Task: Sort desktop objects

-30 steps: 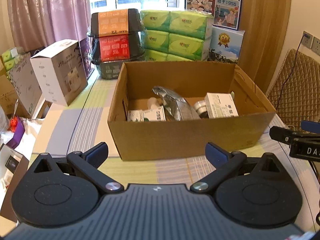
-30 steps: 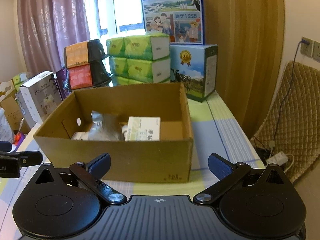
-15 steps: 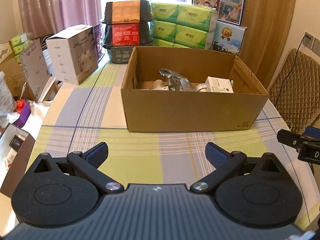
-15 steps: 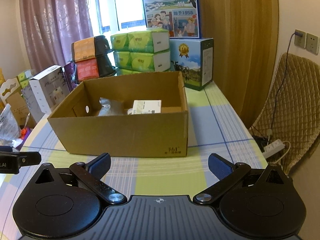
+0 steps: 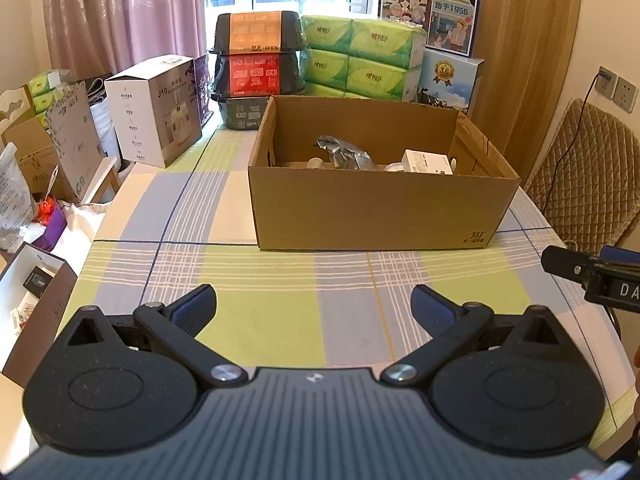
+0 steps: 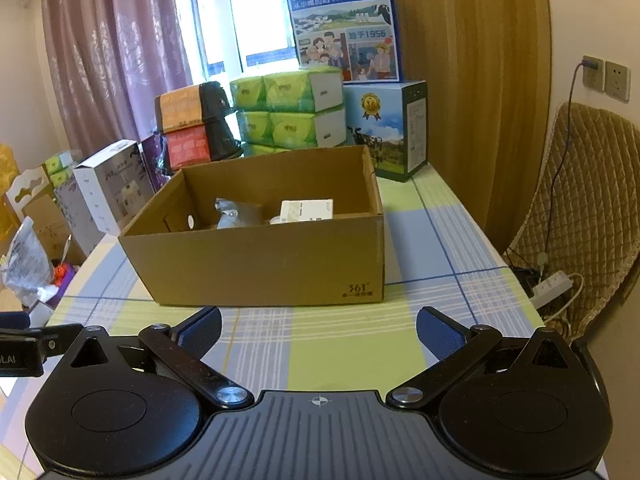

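Left wrist view: my left gripper (image 5: 314,306) hangs over the checked cloth of the desk (image 5: 280,280), jaws spread wide apart with nothing between them. Ahead stands the open cardboard box (image 5: 376,208), resting on the desk and well apart from the fingertips. Inside it I can see a crumpled silver foil pouch (image 5: 346,154) near the middle and a small white carton (image 5: 428,162) to its right; a few pale round items lie between them, too hidden by the front wall to identify. The tip of my right gripper (image 5: 592,276) enters at the right edge.

Right wrist view: my right gripper (image 6: 318,330) is likewise held above the desk (image 6: 440,248), jaws fully apart and empty. The same cardboard box (image 6: 264,264) sits in front and slightly left, with the foil pouch (image 6: 236,214) and white carton (image 6: 306,210) visible over its rim.

Background, both views: green tissue packs (image 5: 360,60), stacked black food tubs (image 5: 256,60) with orange and red labels, a blue milk carton case (image 6: 384,128), a white appliance box (image 5: 156,108), a pink curtain (image 5: 124,12) and a quilted chair (image 6: 580,216) at right.
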Demonstrator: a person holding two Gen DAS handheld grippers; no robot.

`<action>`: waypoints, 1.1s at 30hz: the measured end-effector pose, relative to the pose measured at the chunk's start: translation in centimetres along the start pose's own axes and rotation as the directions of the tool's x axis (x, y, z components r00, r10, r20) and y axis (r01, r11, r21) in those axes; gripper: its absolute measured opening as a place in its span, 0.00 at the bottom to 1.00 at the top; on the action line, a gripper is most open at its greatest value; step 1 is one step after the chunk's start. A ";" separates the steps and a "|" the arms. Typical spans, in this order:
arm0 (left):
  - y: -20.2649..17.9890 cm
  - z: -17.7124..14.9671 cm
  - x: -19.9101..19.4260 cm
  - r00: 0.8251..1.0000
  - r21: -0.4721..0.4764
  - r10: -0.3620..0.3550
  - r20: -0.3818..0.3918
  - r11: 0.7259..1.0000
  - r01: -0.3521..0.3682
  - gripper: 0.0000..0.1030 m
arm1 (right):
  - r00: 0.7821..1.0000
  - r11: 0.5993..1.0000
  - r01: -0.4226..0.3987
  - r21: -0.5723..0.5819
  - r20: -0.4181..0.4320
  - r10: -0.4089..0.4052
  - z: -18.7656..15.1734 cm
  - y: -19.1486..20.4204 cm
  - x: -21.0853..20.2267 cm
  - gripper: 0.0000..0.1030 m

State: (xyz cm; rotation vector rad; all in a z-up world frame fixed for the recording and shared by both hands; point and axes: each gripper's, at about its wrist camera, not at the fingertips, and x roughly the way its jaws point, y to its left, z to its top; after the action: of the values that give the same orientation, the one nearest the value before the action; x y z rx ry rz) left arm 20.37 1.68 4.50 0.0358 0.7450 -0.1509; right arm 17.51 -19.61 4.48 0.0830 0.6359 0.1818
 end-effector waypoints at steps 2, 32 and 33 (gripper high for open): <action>0.0 0.1 0.2 1.000 0.002 0.000 -0.002 1.000 0.000 0.99 | 1.000 1.000 0.001 -0.005 -0.007 -0.001 0.0 0.1 0.2 0.98; 0.3 0.2 0.6 1.000 -0.027 0.004 -0.007 1.000 -0.004 0.99 | 1.000 1.000 0.006 -0.030 -0.029 -0.007 -0.5 1.0 0.9 0.98; 0.3 0.1 0.6 1.000 -0.027 0.004 -0.007 1.000 -0.004 0.99 | 1.000 1.000 0.007 -0.030 -0.030 -0.008 -0.5 1.0 0.9 0.98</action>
State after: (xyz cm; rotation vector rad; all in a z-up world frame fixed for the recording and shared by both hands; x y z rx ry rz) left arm 20.98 1.93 4.17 0.0124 0.7540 -0.1370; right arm 17.83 -18.43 3.67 0.0492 0.6627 0.1859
